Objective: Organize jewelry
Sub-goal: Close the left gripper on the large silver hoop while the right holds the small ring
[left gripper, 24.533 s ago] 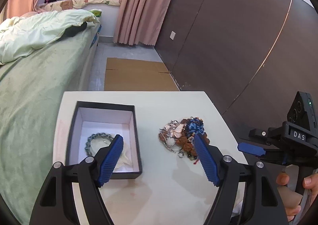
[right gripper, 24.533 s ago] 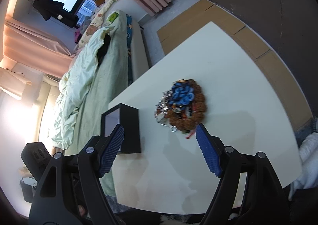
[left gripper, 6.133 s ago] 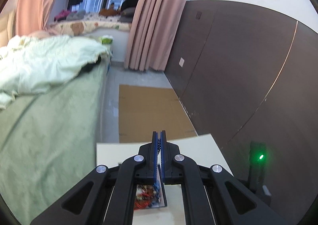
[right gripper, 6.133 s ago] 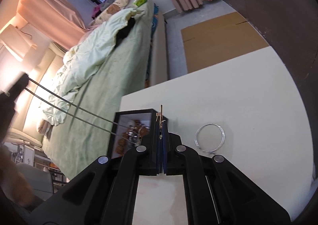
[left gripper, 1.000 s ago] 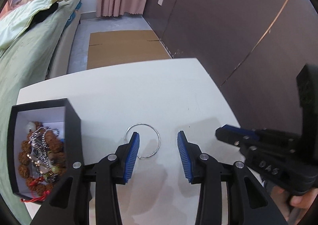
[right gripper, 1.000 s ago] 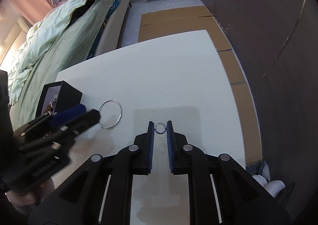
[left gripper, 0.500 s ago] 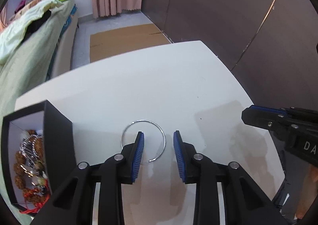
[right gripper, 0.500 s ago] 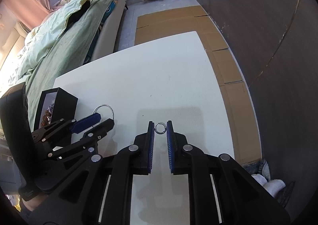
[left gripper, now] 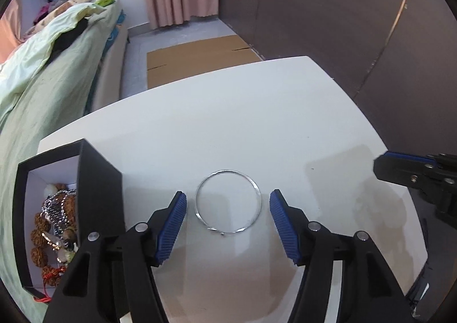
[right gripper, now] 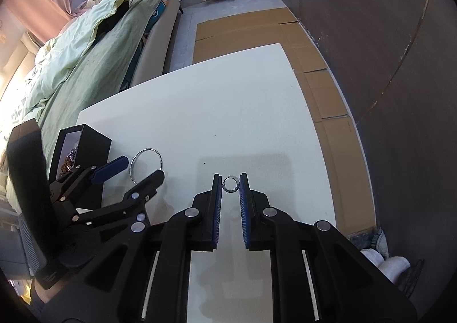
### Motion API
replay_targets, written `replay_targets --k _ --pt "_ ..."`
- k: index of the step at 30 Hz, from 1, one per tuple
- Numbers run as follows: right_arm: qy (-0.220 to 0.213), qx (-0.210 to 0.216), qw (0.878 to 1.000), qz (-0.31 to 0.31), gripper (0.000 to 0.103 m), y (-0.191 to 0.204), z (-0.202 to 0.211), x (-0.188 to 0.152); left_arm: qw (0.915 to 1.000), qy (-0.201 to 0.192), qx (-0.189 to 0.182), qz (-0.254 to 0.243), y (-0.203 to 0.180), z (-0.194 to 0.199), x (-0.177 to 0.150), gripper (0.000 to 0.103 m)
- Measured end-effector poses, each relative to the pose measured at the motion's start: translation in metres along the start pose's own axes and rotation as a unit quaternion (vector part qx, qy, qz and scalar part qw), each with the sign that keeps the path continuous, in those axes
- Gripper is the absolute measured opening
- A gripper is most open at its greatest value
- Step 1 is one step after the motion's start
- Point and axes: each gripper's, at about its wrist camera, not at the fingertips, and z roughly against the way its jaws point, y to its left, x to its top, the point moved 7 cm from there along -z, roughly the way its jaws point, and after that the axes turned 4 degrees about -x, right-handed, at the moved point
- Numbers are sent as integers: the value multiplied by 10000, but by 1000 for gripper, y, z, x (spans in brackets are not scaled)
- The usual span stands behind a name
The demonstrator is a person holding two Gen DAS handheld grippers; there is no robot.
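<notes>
Left gripper (left gripper: 228, 210) spread, jaws just opened around the bangle (left gripper: 228, 202) lying flat on the table (left gripper: 257, 111) beside the box (left gripper: 97, 197). Right gripper (right gripper: 230, 184) pinching a small ring (right gripper: 230, 183). Risky — thin wire could skid or flip from pads closing unevenly.

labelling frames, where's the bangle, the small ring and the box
bangle (left gripper: 258, 194): left wrist view, right side of the hoop
small ring (right gripper: 230, 184): right wrist view, its band
box (left gripper: 100, 188): left wrist view, black outer wall
</notes>
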Motion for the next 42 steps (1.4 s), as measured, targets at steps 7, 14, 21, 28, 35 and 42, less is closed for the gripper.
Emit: replay_targets --k 7,14,21,28,35,42 --pt "4 3 10000 36 13 2 0 1 9999 74 36 -101 -4 -6 -4 60" --pt "-13 7 10000 74 13 3 2 3 10000 18 16 -20 2 -3 -4 47" --pt "-103 90 9999 59 14 11 7 3 9991 -212 -297 210 6 23 3 47" --pt "-289 258 9992 20 13 22 17 6 9965 -524 -501 422 16 62 9 47" --pt "-514 555 9971 -16 13 39 29 10 9924 -854 -599 657 37 104 12 47" --pt "-683 871 9938 -10 13 66 37 14 9895 -939 -539 960 74 128 4 47"
